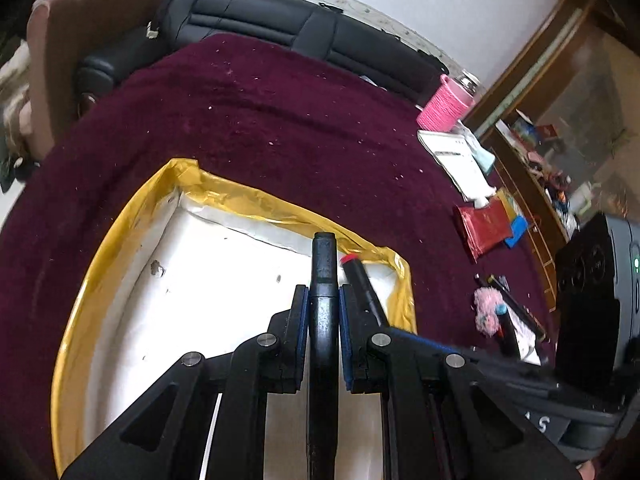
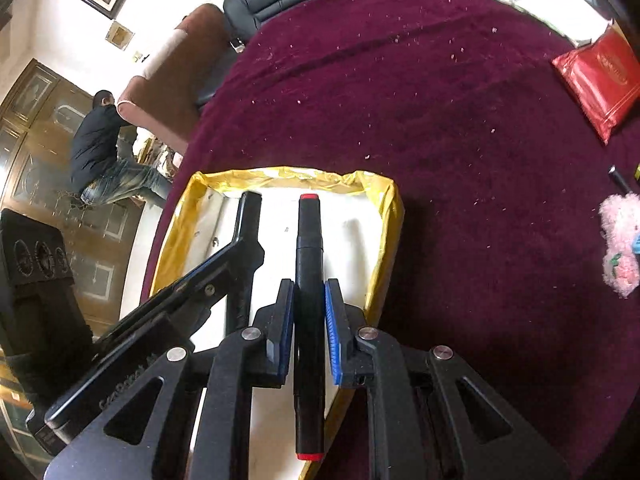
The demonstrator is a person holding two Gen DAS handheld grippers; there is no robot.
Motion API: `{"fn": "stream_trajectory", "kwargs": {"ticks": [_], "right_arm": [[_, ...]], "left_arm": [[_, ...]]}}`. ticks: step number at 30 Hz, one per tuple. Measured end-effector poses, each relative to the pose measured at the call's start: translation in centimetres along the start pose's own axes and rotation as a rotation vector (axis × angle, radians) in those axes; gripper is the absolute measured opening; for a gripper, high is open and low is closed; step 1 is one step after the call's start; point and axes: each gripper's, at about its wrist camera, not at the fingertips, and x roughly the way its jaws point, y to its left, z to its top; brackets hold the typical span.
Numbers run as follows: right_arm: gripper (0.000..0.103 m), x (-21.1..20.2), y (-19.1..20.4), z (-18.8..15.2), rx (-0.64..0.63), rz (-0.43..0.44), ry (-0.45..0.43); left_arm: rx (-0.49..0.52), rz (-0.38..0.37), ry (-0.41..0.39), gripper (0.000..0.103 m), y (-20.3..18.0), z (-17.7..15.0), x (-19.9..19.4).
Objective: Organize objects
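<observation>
We're holding a black pen [image 1: 324,280] in left gripper [image 1: 324,304], red-tipped marker [image 2: 309,264] in right gripper [image 2: 309,304], both clamped over the yellow-rimmed box [image 2: 390,216] for dropping in

the left gripper [image 1: 324,300] holds a black marker [image 1: 323,272] between its blue pads [image 1: 305,312], above a white box [image 1: 224,280] with yellow tape on its rim. just beside it, to the right, a second marker with a red tip [image 1: 358,276] points into the same box. the box lies on a dark red cloth [image 1: 260,120]. further right i see a red packet [image 1: 486,230], a pink fluffy thing [image 1: 489,312] and a pink jar [image 1: 446,104].
</observation>
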Motion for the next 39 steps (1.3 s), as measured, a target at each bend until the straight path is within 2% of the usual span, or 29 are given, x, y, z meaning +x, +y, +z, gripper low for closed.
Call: {"fn": "stream_trajectory", "kwargs": {"ticks": [2, 4, 6, 8, 13, 17, 18, 24, 27, 30, 33, 37, 39], "right_arm": [[0.013, 0.0, -0.2, 0.0, 0.013, -0.005, -0.003], [0.013, -0.1, -0.2, 0.0, 0.014, -0.011, -0.007], [0.013, -0.4, -0.1, -0.2, 0.004, -0.017, -0.024], [0.014, -1.0, -0.1, -0.4, -0.013, -0.029, -0.048], [0.016, -1.9, -0.4, -0.5, -0.035, -0.042, -0.087], [0.016, -2.2, -0.6, -0.6, -0.032, -0.024, -0.09], [0.016, -2.1, -0.4, -0.6, -0.041, -0.026, -0.092], [0.016, -4.6, -0.5, -2.4, -0.093, -0.036, -0.113], [0.016, -5.6, -0.9, -3.0, -0.104, -0.042, -0.121], [0.016, -6.6, -1.7, -3.3, -0.097, -0.056, -0.131], [0.016, -8.2, -2.7, -3.7, -0.076, -0.061, -0.163], [0.016, -11.0, -3.5, -4.2, -0.068, -0.131, -0.215], [0.016, -12.4, -3.3, -4.7, -0.1, -0.171, -0.287]], "left_arm": [[-0.021, -0.016, -0.01, 0.015, 0.4, -0.1, 0.2], [-0.05, -0.024, -0.01, 0.024, 1.1, -0.1, 0.2], [-0.064, -0.036, -0.012, 0.038, 1.6, -0.1, 0.1], [-0.073, -0.054, -0.015, 0.045, 1.9, -0.2, -0.2], [-0.079, 0.013, -0.038, 0.045, 2.4, -1.3, -0.8], [-0.196, 0.001, 0.0, 0.045, 4.2, -2.6, -0.4], [-0.215, -0.015, -0.015, 0.046, 4.4, -2.8, -0.7], [-0.233, -0.011, -0.021, 0.046, 3.8, -4.8, -1.7], [-0.226, -0.039, -0.004, 0.046, 2.8, -5.5, -1.7], [-0.207, -0.036, 0.014, 0.046, 1.6, -5.1, -1.2], [-0.192, -0.065, 0.021, 0.046, -0.3, -4.1, -1.0], [-0.145, -0.037, -0.054, 0.046, -3.0, -3.6, -3.3], [-0.099, 0.011, -0.105, 0.046, -4.8, -3.9, -5.4]]}}
